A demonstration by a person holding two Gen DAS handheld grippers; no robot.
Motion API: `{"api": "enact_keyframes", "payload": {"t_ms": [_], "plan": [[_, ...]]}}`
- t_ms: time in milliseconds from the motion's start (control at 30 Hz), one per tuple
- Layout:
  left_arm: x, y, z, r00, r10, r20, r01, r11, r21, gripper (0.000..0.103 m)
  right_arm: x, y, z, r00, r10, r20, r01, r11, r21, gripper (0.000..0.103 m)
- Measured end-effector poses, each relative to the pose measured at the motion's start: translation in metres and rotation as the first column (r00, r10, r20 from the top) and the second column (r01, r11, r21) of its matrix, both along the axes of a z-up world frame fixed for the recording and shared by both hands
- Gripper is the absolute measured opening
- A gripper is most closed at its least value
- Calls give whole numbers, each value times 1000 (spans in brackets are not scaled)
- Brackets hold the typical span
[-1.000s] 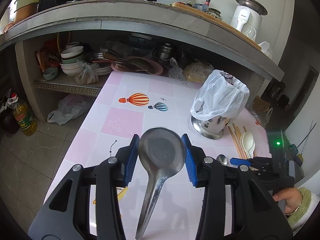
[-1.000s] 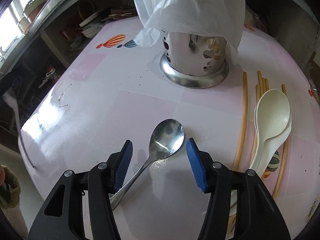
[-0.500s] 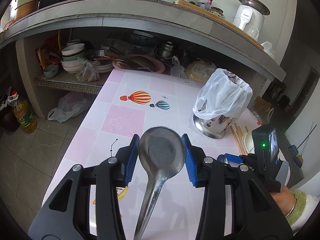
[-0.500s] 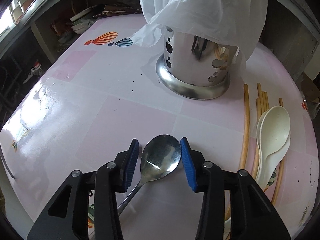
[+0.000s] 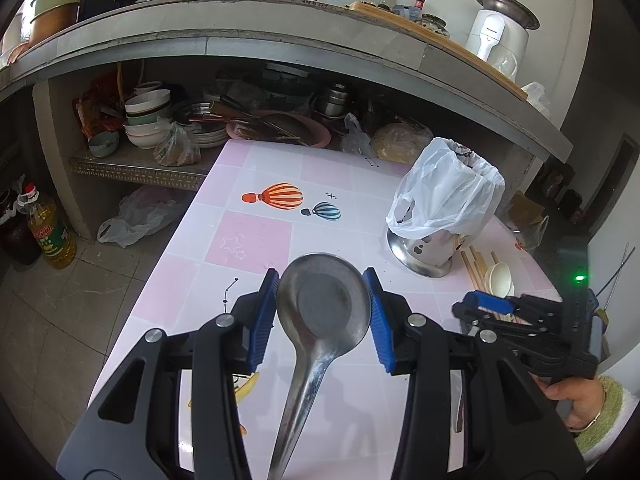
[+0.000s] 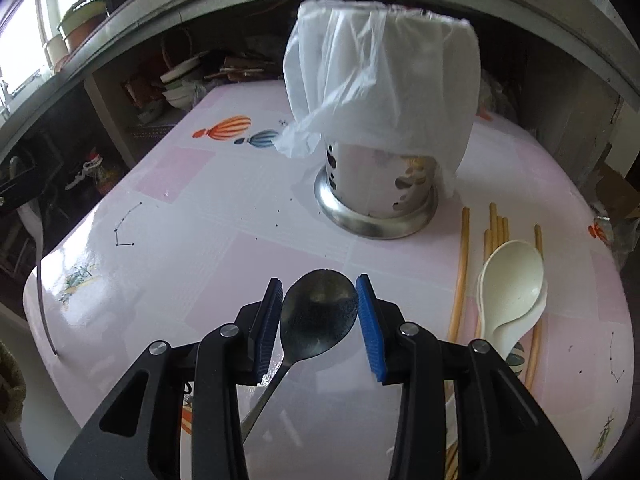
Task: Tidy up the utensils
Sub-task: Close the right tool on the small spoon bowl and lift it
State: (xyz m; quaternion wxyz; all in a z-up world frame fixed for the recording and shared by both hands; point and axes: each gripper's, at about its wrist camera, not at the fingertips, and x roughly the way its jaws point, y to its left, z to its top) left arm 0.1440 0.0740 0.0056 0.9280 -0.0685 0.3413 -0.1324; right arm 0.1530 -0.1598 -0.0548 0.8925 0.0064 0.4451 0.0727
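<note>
My left gripper is shut on a large steel ladle, bowl up between the blue pads, above the pink table. My right gripper is shut on a smaller steel spoon and holds it lifted off the table; it also shows in the left wrist view. A steel utensil holder draped with a white plastic bag stands behind it; in the left wrist view the holder is at the right. White plastic spoons and wooden chopsticks lie right of the holder.
The pink table with balloon prints ends at its left edge over a tiled floor. Behind it is a shelf with stacked bowls and plates under a concrete counter. An oil bottle stands on the floor.
My right gripper closed on the small steel spoon and lifted it off the table. My left gripper kept hold of the ladle and barely moved.
</note>
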Motion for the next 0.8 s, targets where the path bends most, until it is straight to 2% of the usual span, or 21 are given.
{"api": "enact_keyframes", "payload": {"t_ms": [233, 367, 800], "plan": [[-5, -4, 7, 1000, -10, 14, 10, 1000, 10, 41, -31, -9, 38, 989, 9, 150, -4, 999, -36, 37], [-9, -8, 14, 999, -20, 28, 19, 1000, 20, 41, -46, -16, 54, 977, 5, 211, -1, 1000, -16, 37], [-24, -27, 45, 992, -62, 109, 55, 996, 64, 40, -62, -36, 77, 956, -8, 292, -7, 999, 50, 34]]}}
